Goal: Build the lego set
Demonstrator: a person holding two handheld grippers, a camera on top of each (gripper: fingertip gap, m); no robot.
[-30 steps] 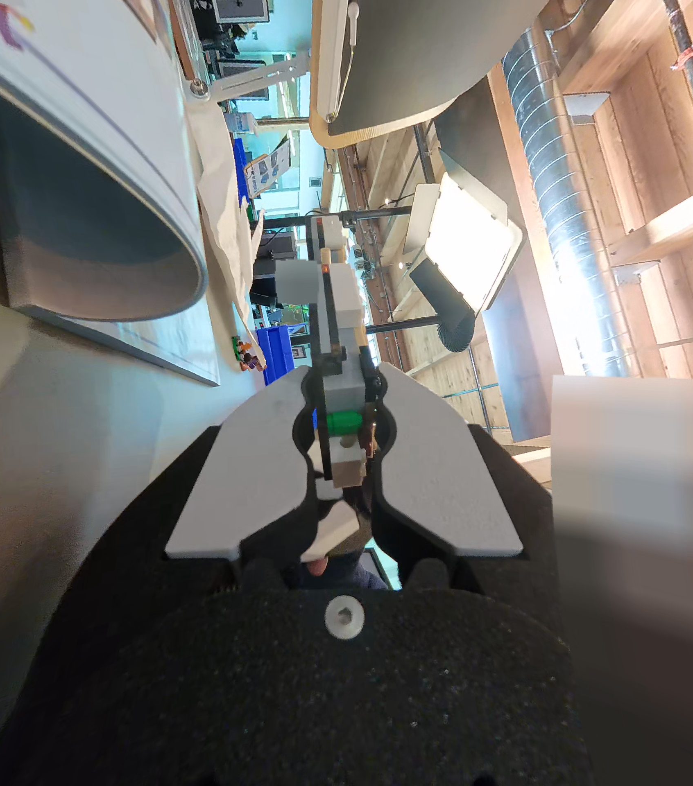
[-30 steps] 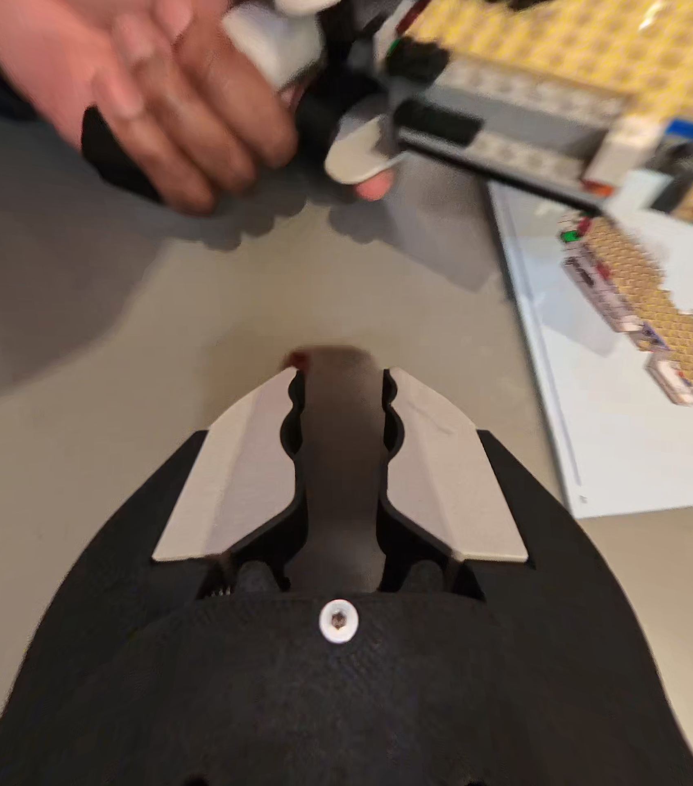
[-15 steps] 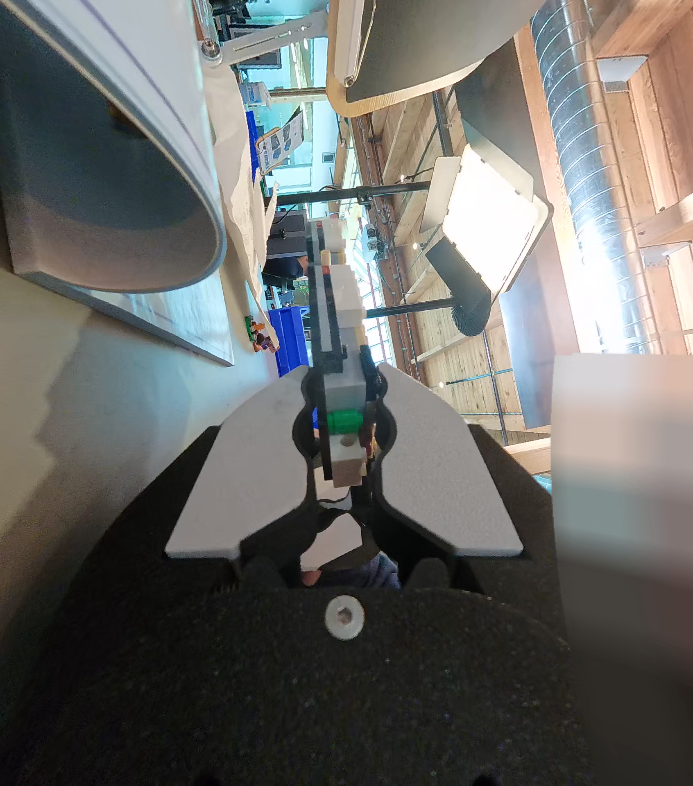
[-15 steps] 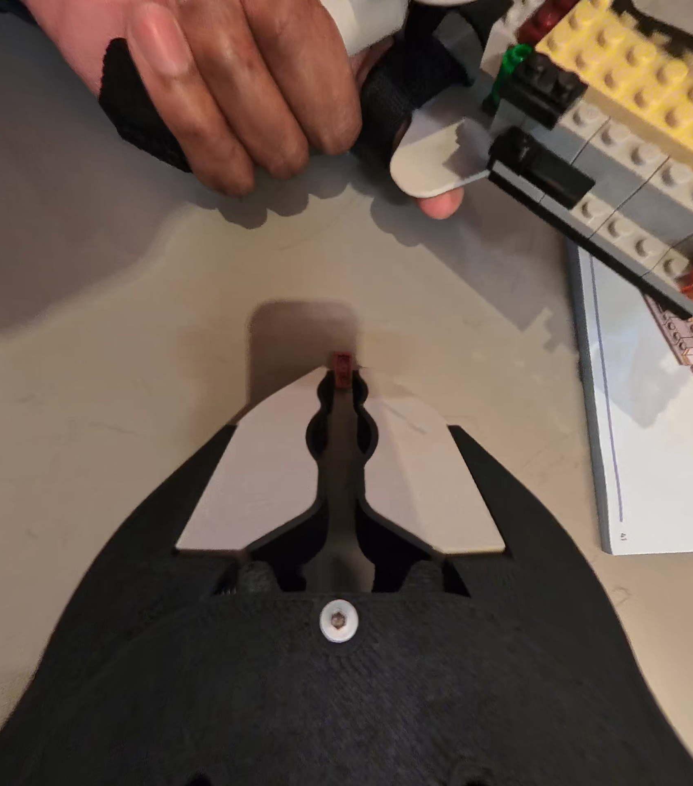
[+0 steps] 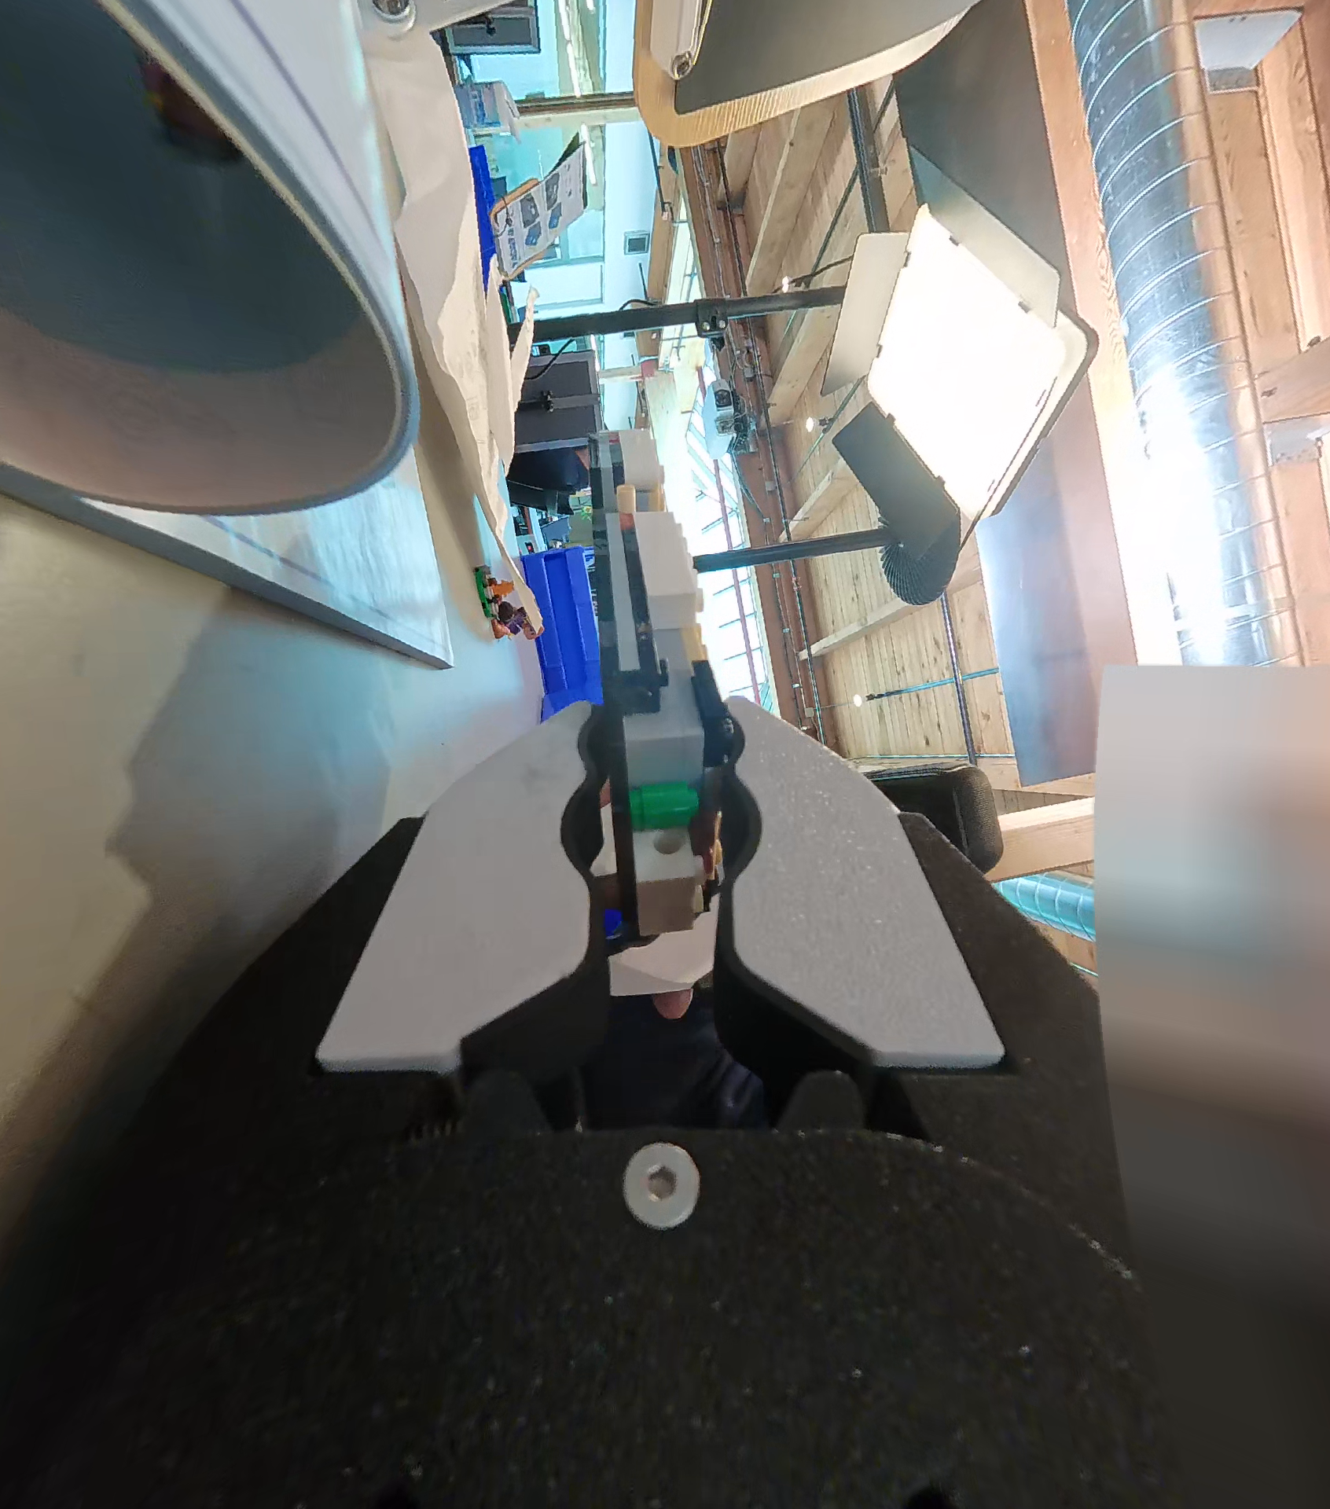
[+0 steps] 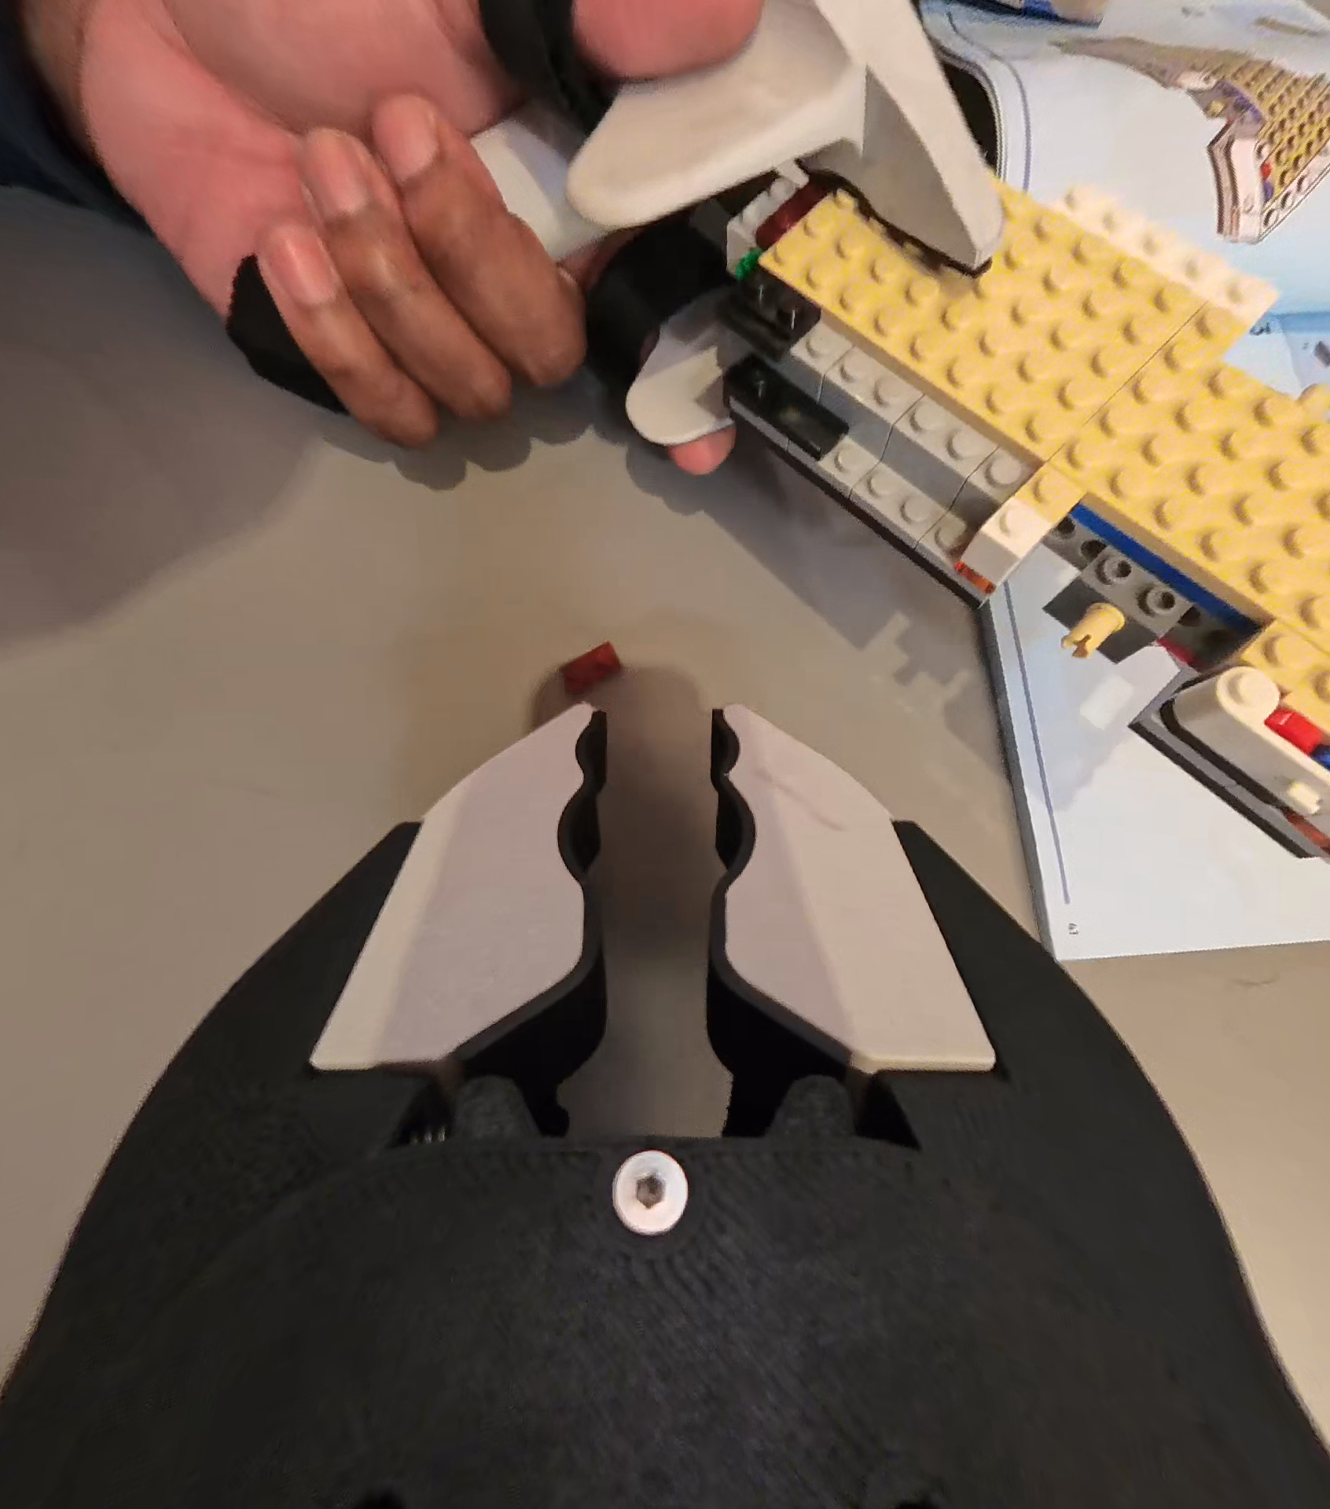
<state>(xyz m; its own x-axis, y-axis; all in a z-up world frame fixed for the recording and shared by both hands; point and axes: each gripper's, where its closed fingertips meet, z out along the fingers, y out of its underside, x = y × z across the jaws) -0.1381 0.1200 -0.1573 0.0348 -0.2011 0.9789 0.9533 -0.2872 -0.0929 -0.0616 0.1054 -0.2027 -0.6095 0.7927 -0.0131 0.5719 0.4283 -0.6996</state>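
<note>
Whereas half a second ago they pinched the small red brick (image 6: 588, 663), right gripper (image 6: 658, 718) fingers now gape bare above the counter (image 6: 155, 735); left gripper (image 5: 658, 735) stays clamped on the brick model (image 5: 658, 751), its far end cut off.

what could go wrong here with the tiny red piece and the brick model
1. The small dark-red brick piece lies loose on the grey table just off the open right tool, left of its gap; closing there might miss it or flick it away.
2. The left tool clamps only one end of the long tan-and-grey brick model, so its far end could sag or twist.
</note>
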